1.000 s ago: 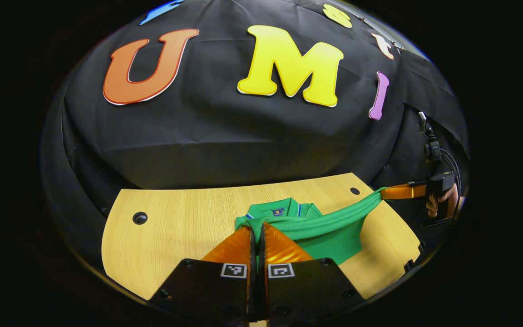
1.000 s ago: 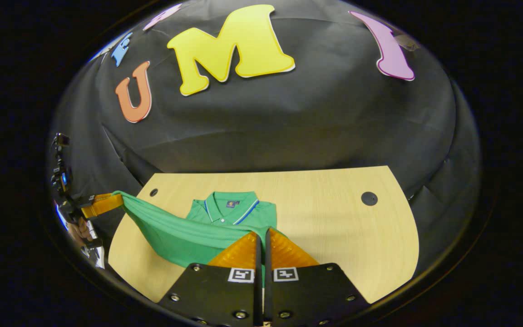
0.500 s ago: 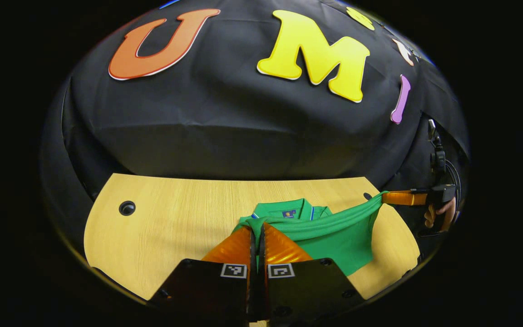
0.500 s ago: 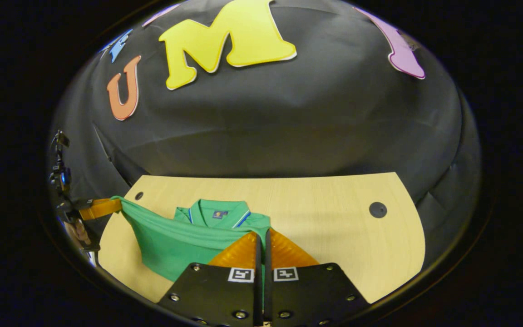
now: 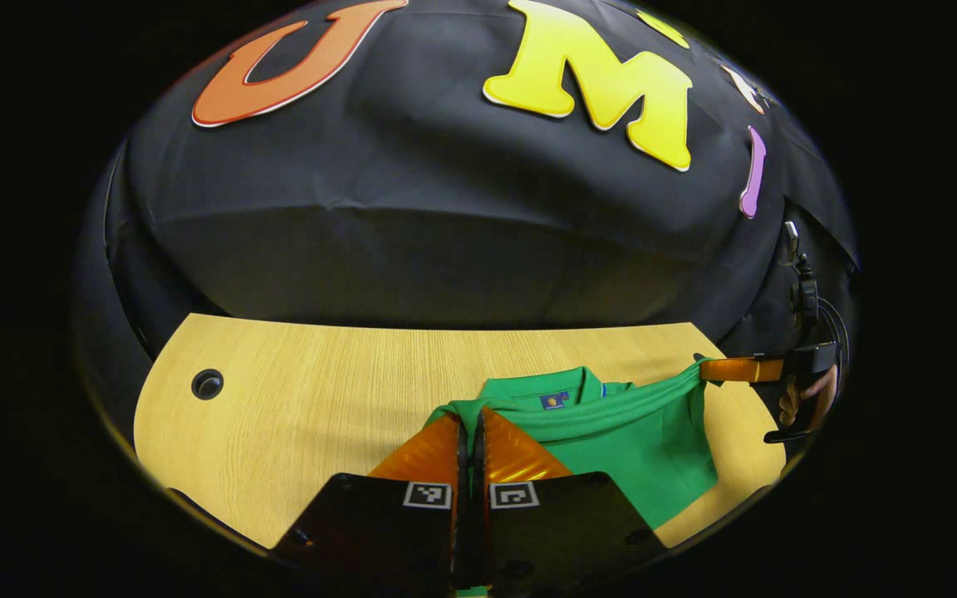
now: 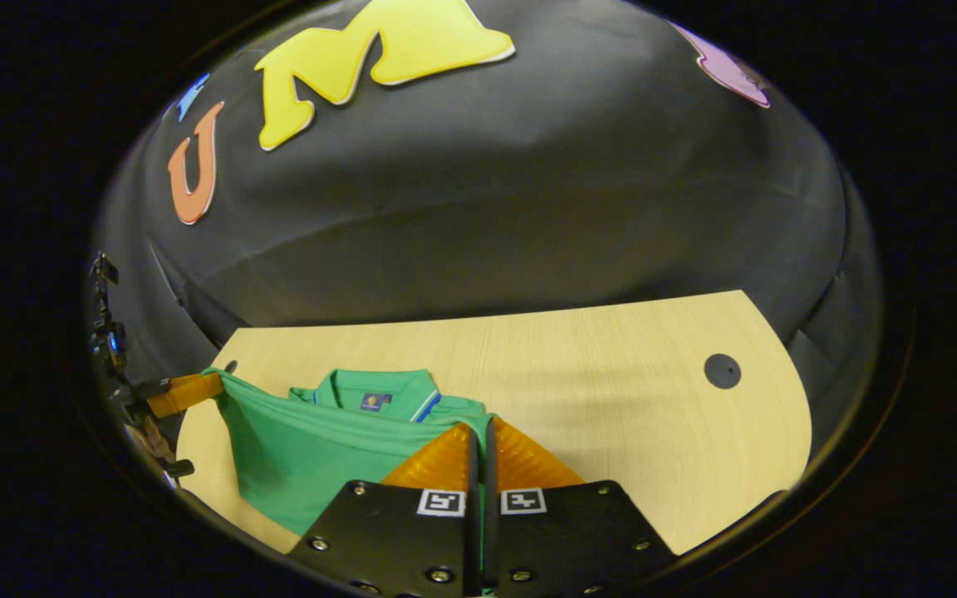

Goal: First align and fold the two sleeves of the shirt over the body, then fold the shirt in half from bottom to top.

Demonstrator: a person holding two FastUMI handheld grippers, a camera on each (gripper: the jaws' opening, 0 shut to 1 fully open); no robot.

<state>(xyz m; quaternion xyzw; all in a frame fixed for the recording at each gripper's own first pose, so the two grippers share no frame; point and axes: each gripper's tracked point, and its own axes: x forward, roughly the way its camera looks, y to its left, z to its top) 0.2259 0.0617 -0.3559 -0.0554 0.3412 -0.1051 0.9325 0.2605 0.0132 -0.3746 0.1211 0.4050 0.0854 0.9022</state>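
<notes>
A green polo shirt (image 5: 628, 440) lies on the wooden table (image 5: 321, 399), collar (image 5: 553, 390) toward the wall. Its bottom hem is lifted off the table and stretched between both grippers. My left gripper (image 5: 470, 419) is shut on one hem corner. In the left gripper view the right gripper (image 5: 732, 370) holds the other corner at the far right, with a hand (image 5: 802, 399) behind it. In the right gripper view my right gripper (image 6: 481, 428) is shut on the shirt (image 6: 321, 448), its collar (image 6: 375, 389) shows beyond, and the left gripper (image 6: 188, 387) pinches the far hem corner.
The table has a round cable hole (image 5: 207, 384) far from the shirt in the left gripper view and another hole (image 6: 722, 370) in the right gripper view. The black cloth wall (image 5: 445, 232) stands right behind the table's far edge.
Both grippers have carried the raised hem forward toward the collar. The hem now hangs closer to the collar and more of the shirt's body is covered.
</notes>
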